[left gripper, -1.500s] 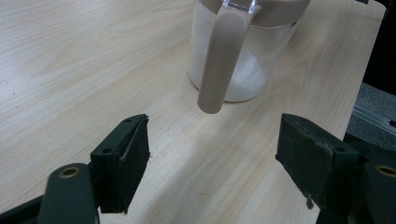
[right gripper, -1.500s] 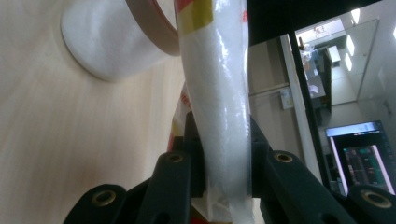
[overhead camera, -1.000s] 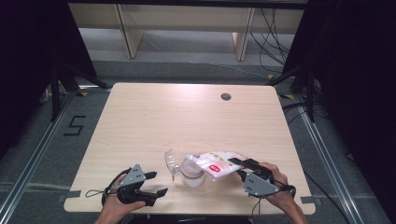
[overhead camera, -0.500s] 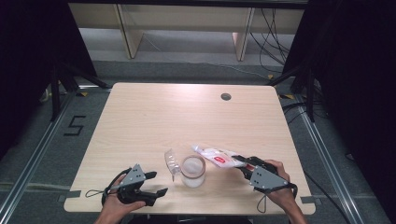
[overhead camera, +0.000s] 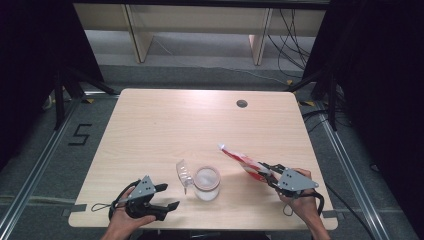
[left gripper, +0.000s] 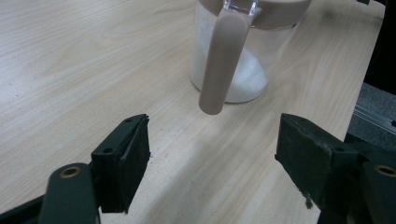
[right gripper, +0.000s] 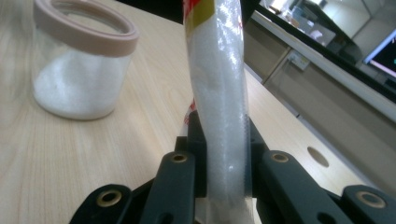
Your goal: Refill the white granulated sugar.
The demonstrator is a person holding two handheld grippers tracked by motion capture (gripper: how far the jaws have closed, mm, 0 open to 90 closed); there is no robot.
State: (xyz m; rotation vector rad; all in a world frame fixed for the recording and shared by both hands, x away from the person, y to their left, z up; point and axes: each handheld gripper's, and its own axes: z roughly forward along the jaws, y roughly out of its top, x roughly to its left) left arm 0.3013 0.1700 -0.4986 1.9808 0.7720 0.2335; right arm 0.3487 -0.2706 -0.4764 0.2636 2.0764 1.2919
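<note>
- the room (overhead camera: 200, 55): dark curtains hang at both sides, pale shelving stands behind the table, cables trail down at the back right, and a "5" (overhead camera: 80, 134) is marked on the grey floor at the left.
- the table (overhead camera: 165, 125): light wood grain, rectangular, with a small round hole (overhead camera: 242, 103) near its far edge; most of the top is bare.
- the jar (overhead camera: 206, 182): clear glass with a beige rim, standing upright near the front edge between the two hands, white grains lying in its bottom (the right gripper view shows them heaped low); its hinged lid (overhead camera: 184, 172) stands open at its left side.
- the bag (overhead camera: 241, 160): a slim clear packet of white grains with red and yellow print, slanting up and away from the right gripper, to the right of the jar and apart from it.
- the right gripper (overhead camera: 267, 174): its jaws are clamped on the bag's lower end.
- the left gripper (overhead camera: 167, 196): jaws spread wide with nothing between them, pointing at the jar from the left.
</note>
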